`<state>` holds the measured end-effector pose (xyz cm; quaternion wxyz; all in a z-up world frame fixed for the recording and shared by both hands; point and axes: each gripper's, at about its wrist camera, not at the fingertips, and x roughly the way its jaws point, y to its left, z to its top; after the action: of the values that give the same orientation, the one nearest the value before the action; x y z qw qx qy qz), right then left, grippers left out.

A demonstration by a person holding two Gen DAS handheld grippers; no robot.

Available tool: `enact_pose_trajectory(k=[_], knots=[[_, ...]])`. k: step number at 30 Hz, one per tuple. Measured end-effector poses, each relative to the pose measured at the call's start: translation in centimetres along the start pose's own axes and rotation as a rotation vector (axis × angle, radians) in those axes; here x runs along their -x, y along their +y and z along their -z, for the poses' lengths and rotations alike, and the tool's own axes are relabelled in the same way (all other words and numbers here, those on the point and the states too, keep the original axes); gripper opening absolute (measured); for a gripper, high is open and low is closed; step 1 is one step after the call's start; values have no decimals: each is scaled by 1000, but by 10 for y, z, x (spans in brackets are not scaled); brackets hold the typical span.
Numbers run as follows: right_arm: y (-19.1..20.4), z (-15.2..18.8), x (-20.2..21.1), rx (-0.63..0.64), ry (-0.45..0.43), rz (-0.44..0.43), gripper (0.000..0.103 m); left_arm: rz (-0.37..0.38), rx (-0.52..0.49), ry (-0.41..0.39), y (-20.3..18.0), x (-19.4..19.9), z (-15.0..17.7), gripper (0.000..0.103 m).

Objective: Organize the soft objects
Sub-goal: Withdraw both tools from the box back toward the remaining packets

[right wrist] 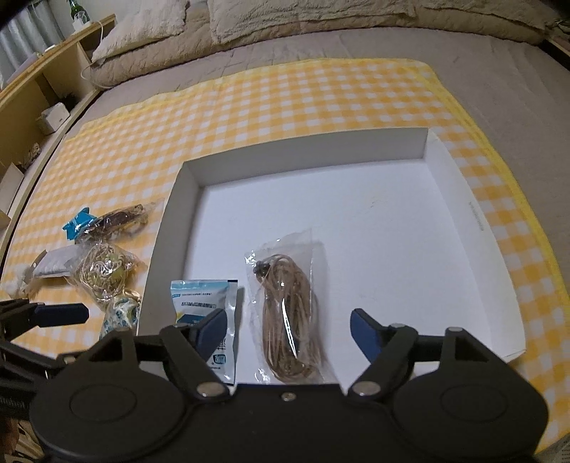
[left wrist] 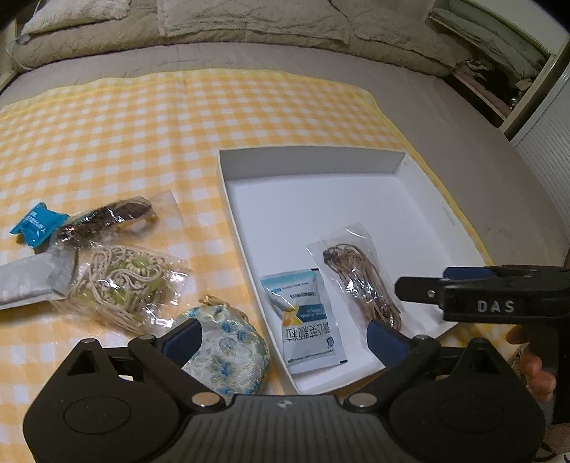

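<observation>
Both sets of jaws stand apart with nothing clamped. On the right gripper (right wrist: 288, 329) the blue pads are spread wide over the near part of a shallow white box (right wrist: 306, 156), and directly between and beyond them a clear bag of tan cord (right wrist: 288, 313) lies flat on the box floor, untouched by either pad. Just left of that bag, partly under the left pad, lies a white and blue sachet (right wrist: 203, 302) with printed text, also inside the box.

On the left gripper (left wrist: 285, 336) the pads are spread as wide, straddling the near left wall of the box: its left pad hangs over a round floral fabric pouch (left wrist: 228, 352) that rests on the cloth just outside the box, and its right pad sits over the box floor near the cord bag. In this view the right gripper reaches in from the right edge, with a person's fingers (left wrist: 534, 363) beneath it.

Further left on the yellow checked cloth (left wrist: 142, 117), the remaining items sit in a loose cluster well apart from the box: a clear bag of cream and green braided cord (left wrist: 124, 285), a clear bag of dark brown cord (left wrist: 114, 217) beyond it, a small blue packet (left wrist: 34, 224) at the far left, and a grey padded envelope (left wrist: 32, 281). Beyond the cloth lie beige pillows (left wrist: 249, 17).
</observation>
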<state>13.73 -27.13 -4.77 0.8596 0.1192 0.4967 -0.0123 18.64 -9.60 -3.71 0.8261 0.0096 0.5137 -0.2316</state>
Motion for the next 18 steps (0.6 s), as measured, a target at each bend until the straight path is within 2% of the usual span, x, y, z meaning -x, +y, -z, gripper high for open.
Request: enact_pose_trajectory(k=[8, 13, 18], knots=[[6, 6, 19, 35, -50, 37, 89, -14, -7, -26, 5, 9, 1, 99], [10, 12, 28, 78, -96, 62, 103, -30, -19, -53, 6, 15, 3, 102], [15, 16, 32, 128, -126, 91, 103, -52, -27, -75, 9, 20, 4, 103]])
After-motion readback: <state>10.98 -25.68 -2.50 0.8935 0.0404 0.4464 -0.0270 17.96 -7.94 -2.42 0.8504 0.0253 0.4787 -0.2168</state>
